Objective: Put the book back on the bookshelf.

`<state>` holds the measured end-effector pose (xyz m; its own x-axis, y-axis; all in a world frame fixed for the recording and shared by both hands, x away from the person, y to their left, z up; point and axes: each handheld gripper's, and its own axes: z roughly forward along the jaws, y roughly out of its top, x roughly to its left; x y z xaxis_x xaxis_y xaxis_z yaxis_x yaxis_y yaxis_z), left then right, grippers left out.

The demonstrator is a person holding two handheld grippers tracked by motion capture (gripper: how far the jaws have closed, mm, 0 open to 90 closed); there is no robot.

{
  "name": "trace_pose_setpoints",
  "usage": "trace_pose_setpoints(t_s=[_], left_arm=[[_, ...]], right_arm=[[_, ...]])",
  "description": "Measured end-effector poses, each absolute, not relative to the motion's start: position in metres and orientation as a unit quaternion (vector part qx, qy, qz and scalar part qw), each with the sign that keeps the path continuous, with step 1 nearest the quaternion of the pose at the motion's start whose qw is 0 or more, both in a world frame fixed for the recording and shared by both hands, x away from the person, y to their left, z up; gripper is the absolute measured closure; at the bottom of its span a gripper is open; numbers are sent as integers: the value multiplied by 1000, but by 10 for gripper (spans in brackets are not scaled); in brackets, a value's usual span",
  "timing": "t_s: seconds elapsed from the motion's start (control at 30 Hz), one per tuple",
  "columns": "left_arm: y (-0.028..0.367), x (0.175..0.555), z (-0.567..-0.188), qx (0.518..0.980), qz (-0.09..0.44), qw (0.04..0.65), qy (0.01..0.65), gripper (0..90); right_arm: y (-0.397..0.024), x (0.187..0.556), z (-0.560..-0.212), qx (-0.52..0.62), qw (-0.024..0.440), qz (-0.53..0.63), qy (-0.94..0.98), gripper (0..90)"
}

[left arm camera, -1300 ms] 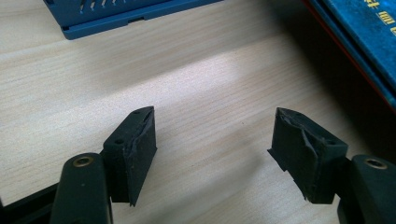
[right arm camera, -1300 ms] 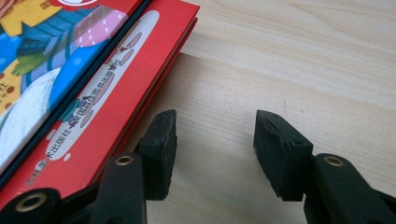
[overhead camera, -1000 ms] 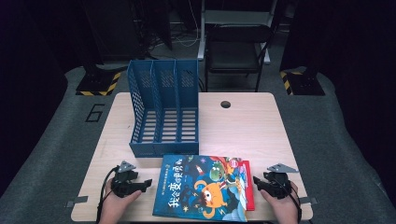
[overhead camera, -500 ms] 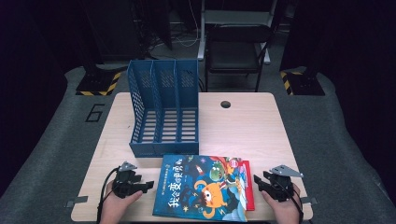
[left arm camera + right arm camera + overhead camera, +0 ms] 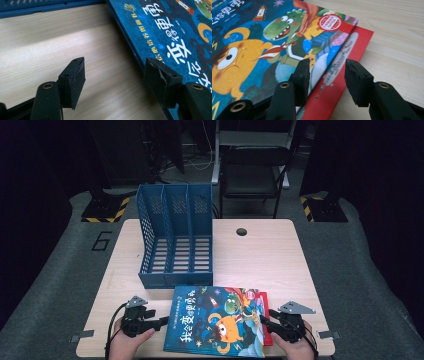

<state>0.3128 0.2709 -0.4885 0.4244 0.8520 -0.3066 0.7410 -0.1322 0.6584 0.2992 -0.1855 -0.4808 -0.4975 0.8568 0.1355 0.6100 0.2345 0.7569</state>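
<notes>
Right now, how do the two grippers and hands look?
Both the left gripper and the right gripper are black, each with two blocky black pads and a grey three-cornered plate on top. A black cable trails from the left one. No gloves or sleeves show.

L gripper (image 5: 162, 321), R gripper (image 5: 264, 317): jaws apart.

Both hands have drawn back slightly toward the table's near edge, apparently rising, jaws (image 5: 162, 321) narrowing.
</notes>
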Motion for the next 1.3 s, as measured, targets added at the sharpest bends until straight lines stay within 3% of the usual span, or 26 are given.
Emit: trace_pose_setpoints(t_s=[0.47, 1.3], left_arm=[[254, 308, -489, 764, 4, 413, 495, 290], [236, 305, -499, 772, -49, 414, 480, 249]], right_arm=[[-173, 297, -487, 465, 107, 395, 785, 528], [-169, 298, -487, 474, 105, 397, 779, 540]])
